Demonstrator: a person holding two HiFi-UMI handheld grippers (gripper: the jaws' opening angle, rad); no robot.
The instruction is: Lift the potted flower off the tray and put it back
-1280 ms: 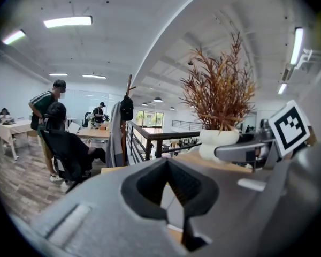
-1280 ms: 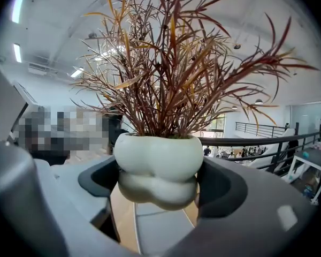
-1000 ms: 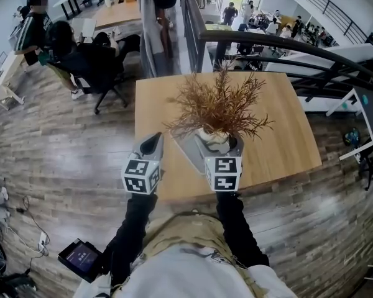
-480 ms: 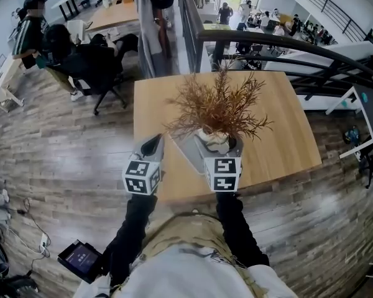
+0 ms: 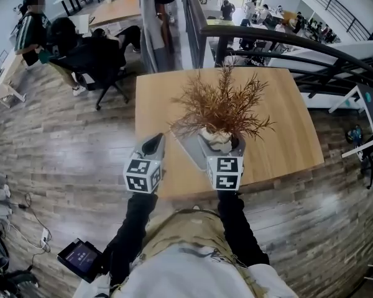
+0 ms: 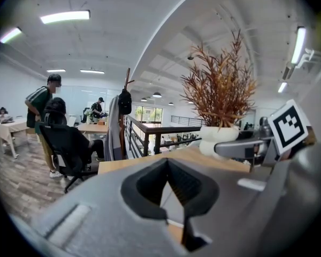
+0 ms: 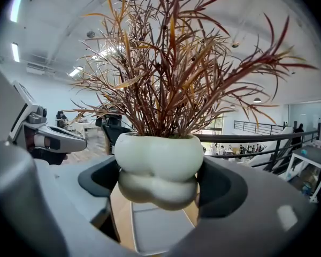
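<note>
A white lumpy pot [image 7: 158, 167] with dry reddish-brown stems [image 7: 171, 63] hangs clear of the grey tray [image 7: 160, 229] below it. My right gripper [image 7: 158, 182] is shut on the pot, one jaw on each side of its lower bulge. From the head view, the plant [image 5: 221, 107] spreads over the right gripper [image 5: 221, 144], and the tray [image 5: 188, 146] lies on the wooden table [image 5: 286, 123] near its front edge. My left gripper [image 5: 152, 145] is shut and holds nothing, left of the tray; its jaws [image 6: 168, 170] meet at the tips.
A dark metal railing [image 5: 286, 42] runs behind and right of the table. People and an office chair [image 5: 93, 58] are at the far left, with a coat stand [image 5: 155, 17] behind the table. Wooden floor [image 5: 62, 160] surrounds the table.
The head view has shifted a little. The pot stays in my right gripper above the tray, and the left gripper has not moved.
</note>
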